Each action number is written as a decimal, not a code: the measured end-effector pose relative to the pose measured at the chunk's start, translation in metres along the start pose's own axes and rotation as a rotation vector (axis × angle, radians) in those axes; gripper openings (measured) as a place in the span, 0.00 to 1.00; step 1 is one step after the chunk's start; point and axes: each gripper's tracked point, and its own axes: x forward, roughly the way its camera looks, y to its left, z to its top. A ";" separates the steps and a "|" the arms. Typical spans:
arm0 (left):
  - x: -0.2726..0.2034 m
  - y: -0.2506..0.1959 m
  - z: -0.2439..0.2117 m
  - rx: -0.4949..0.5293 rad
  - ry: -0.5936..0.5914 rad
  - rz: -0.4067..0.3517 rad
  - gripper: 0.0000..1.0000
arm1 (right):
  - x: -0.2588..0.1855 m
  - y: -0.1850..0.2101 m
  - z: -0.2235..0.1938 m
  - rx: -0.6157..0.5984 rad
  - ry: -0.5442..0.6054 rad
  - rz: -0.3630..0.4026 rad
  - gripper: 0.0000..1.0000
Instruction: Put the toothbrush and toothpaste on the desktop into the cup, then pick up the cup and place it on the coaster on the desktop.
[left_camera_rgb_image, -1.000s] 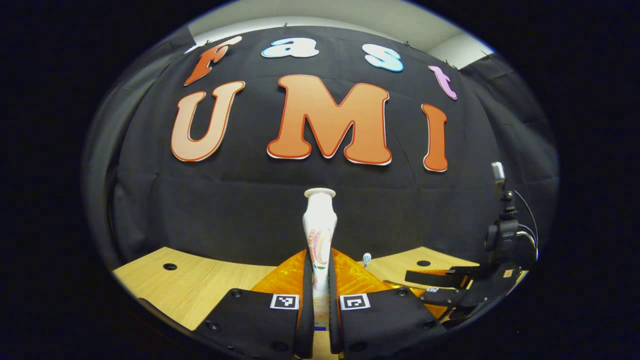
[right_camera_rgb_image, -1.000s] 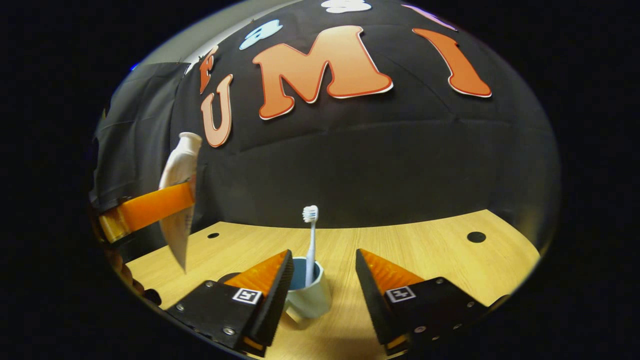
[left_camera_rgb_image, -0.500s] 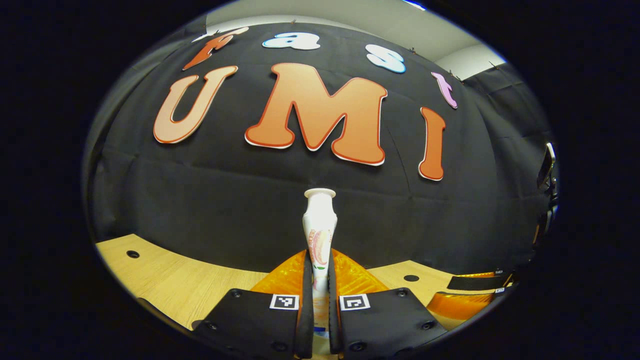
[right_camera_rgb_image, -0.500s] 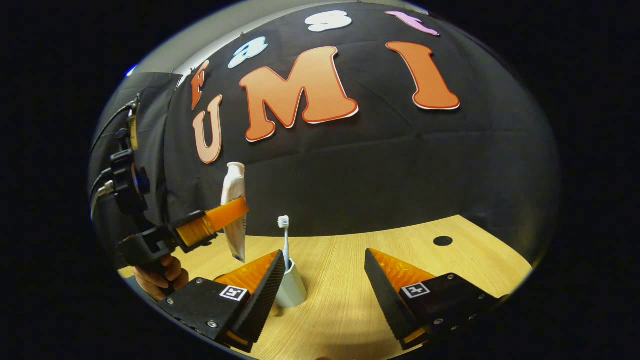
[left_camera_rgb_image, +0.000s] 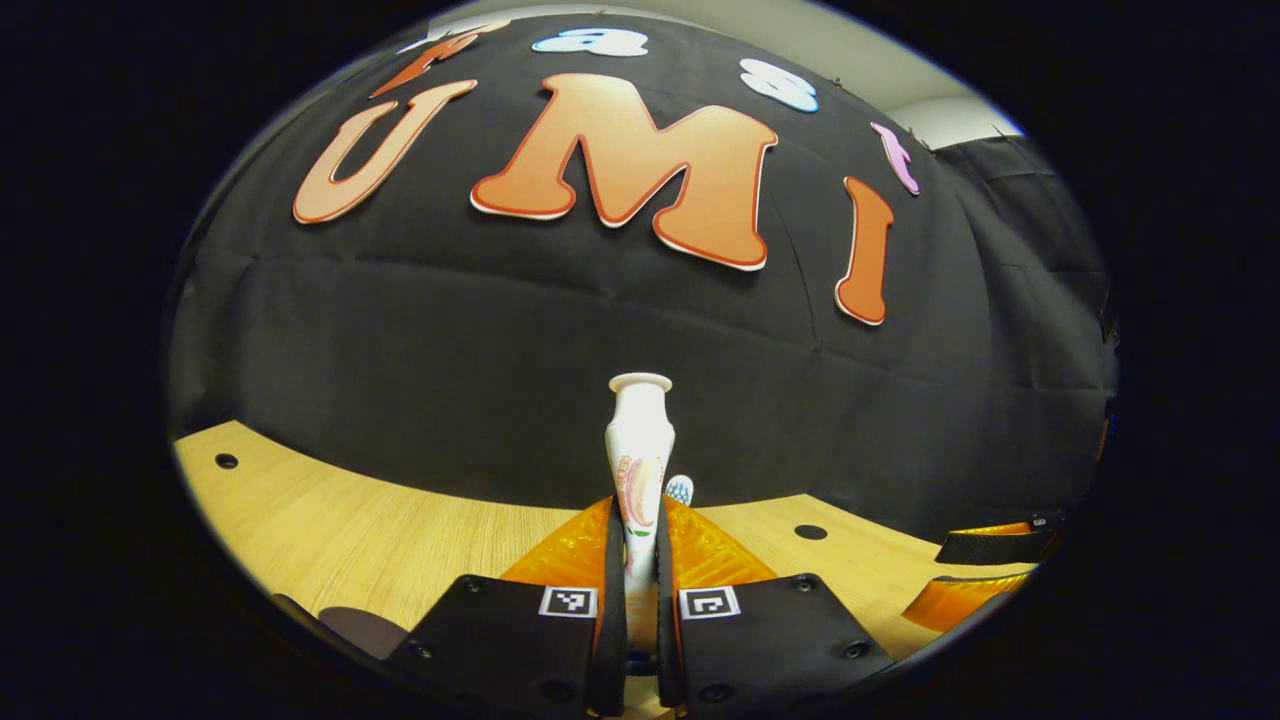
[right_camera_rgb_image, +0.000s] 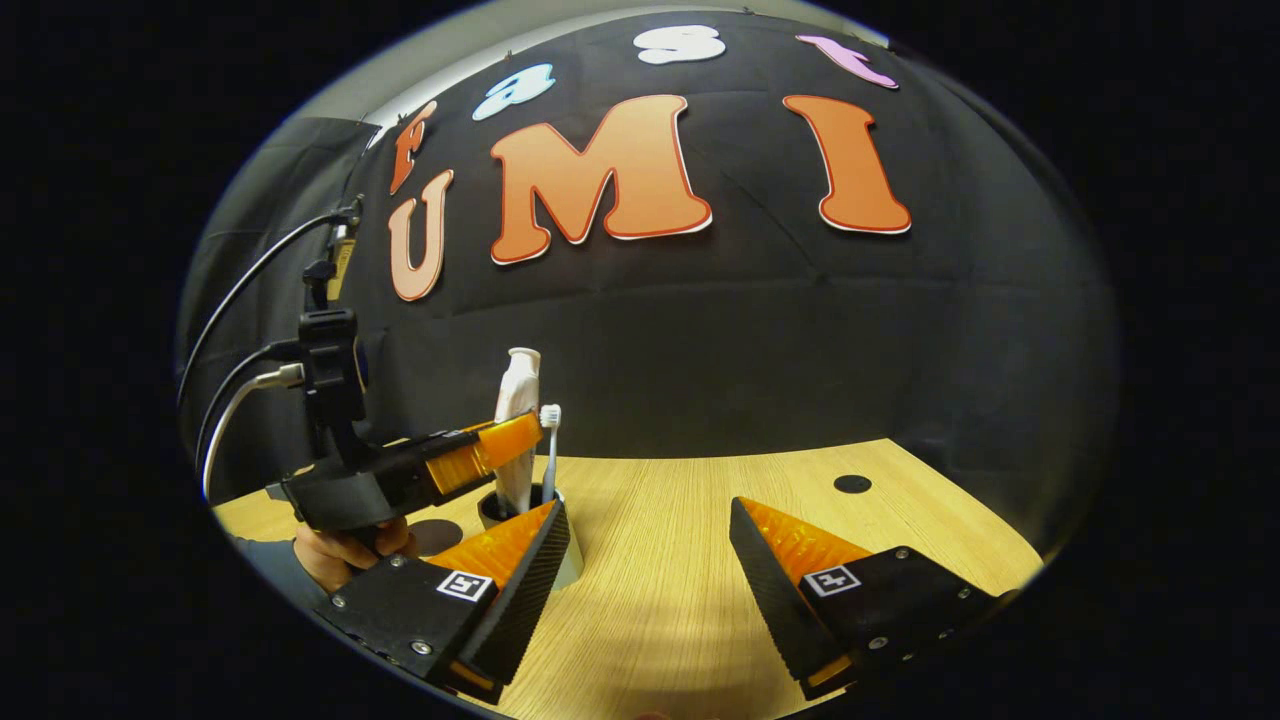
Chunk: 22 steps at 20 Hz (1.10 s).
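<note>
Right gripper view: left gripper (right_camera_rgb_image: 520, 440) clamps the toothpaste (right_camera_rgb_image: 517, 420) upright – lowering into the cup (right_camera_rgb_image: 565, 555) beside the toothbrush (right_camera_rgb_image: 549, 440); right gripper (right_camera_rgb_image: 645, 560) gapes wide.

You are working in a staged recording booth: a black cloth backdrop (right_camera_rgb_image: 760, 330) hangs behind a pale wood-grain desktop with round dark holes (right_camera_rgb_image: 680, 560), and a plain grey-white ceiling (left_camera_rgb_image: 800, 30) shows above the cloth.
</note>
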 end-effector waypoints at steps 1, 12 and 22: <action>0.000 0.002 -0.005 -0.001 0.012 0.007 0.16 | -0.001 0.000 -0.003 0.002 0.009 0.000 0.97; -0.031 0.001 -0.029 0.001 0.182 -0.030 0.28 | -0.016 0.025 0.003 -0.037 0.038 -0.009 0.97; -0.123 0.019 0.027 0.054 0.186 -0.054 0.80 | -0.011 0.078 0.013 -0.118 0.176 0.021 0.97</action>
